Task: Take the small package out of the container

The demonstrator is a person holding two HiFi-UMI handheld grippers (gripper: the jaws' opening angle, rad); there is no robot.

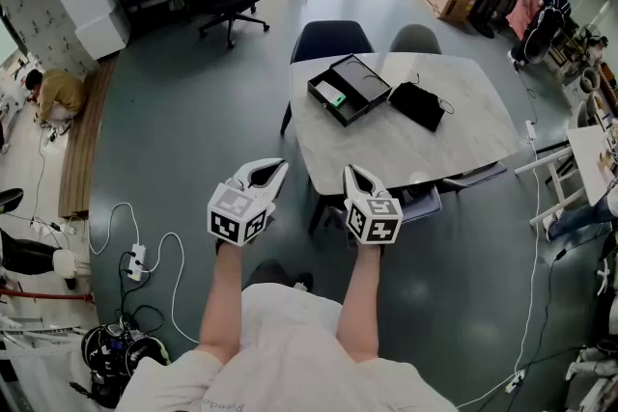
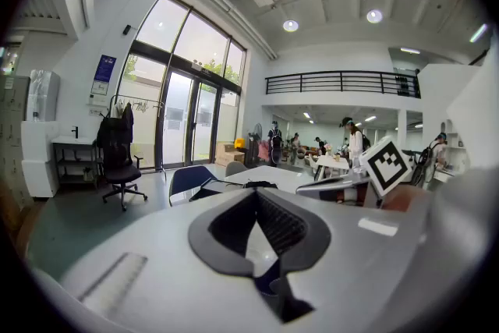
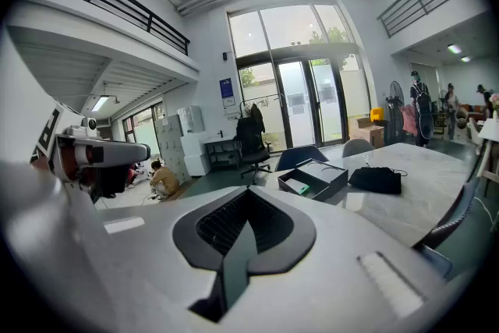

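Both hand-held grippers are raised in front of me, short of the desk (image 1: 425,154).

Left hand-held gripper (image 1: 263,176): jaws together, nothing between them.

Right hand-held gripper (image 1: 359,180): jaws together, likewise empty.

The open black container (image 1: 365,80) sits on the far left part of the desk. It is at 12 o'clock from my right hand-held gripper and roughly 1 o'clock from my left, well apart from both.

The small package (image 1: 331,95), pale with some green, lies inside the container in its left half.

A black pouch (image 1: 417,105) lies on the desk just beside the container, at its 3 o'clock.

In the right gripper view the container shows at about 1 o'clock above the closed jaws.
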